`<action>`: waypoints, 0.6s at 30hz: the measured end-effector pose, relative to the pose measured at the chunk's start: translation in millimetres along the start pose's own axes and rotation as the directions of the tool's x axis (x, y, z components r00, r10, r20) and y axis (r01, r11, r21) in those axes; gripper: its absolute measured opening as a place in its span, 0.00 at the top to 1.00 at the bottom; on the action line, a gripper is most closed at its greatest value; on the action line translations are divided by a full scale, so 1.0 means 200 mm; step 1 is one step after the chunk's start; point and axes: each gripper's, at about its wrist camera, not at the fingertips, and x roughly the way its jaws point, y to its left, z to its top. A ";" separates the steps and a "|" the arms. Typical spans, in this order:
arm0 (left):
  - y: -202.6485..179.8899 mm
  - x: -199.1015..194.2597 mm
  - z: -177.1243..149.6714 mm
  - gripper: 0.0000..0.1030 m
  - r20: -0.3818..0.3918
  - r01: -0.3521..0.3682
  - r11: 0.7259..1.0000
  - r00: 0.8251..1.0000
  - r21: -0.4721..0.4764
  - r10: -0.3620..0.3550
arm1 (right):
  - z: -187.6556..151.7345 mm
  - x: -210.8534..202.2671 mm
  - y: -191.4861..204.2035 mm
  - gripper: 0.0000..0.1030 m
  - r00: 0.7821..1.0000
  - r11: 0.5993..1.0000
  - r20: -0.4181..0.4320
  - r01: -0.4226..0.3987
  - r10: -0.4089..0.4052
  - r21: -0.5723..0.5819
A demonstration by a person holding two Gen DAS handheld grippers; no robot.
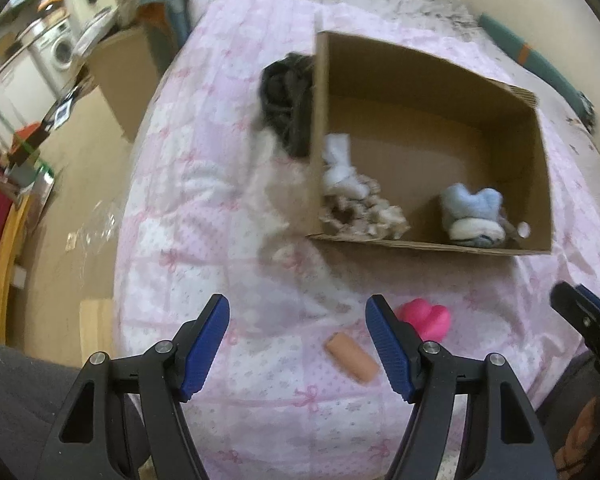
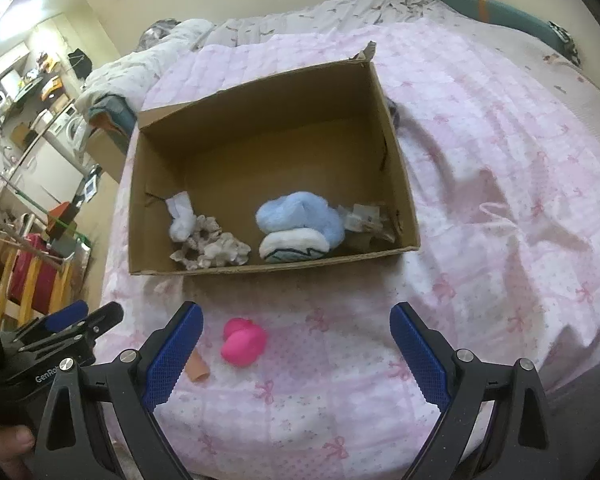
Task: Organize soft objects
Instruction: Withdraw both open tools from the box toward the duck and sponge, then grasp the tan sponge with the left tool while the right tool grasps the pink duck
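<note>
- We hold both grippers, left gripper (image 1: 298, 344) and right gripper (image 2: 296, 354), with jaws wide, empty.
- We should pinch the pink rubber toy (image 2: 244, 342) near the bed's (image 2: 480, 200) near edge gently, then carry it into the brown cardboard box (image 2: 260, 268).

Bed (image 2: 480, 168), pink bow-print quilt. Cardboard box (image 2: 396, 168) ahead of right gripper (image 2: 296, 356); pink toy (image 2: 244, 342) and tan cylinder (image 2: 198, 368) just before it; dark cloth (image 1: 284, 100) beside box.
</note>
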 end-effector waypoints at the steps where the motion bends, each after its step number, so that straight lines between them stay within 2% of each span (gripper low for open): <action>1: 0.02 0.01 0.00 0.34 -0.010 -0.007 1.000 1.000 -0.019 0.007 | 0.00 0.00 0.00 0.03 1.000 1.000 -0.001 0.007 -0.007 -0.001; 5: 0.10 0.07 0.00 0.34 -0.051 -0.023 0.996 0.999 -0.090 0.019 | -0.01 0.03 0.01 0.03 1.000 1.000 -0.009 0.009 -0.010 -0.012; 8: 0.12 0.10 -0.01 0.34 -0.073 -0.029 0.994 0.997 -0.102 0.021 | -0.01 0.06 0.02 0.03 0.999 0.999 -0.024 0.027 -0.027 -0.018; 18: 0.11 0.14 -0.01 0.34 -0.104 0.031 0.992 0.994 -0.125 -0.045 | -0.01 0.22 0.08 0.03 0.993 0.999 -0.121 -0.020 0.016 -0.032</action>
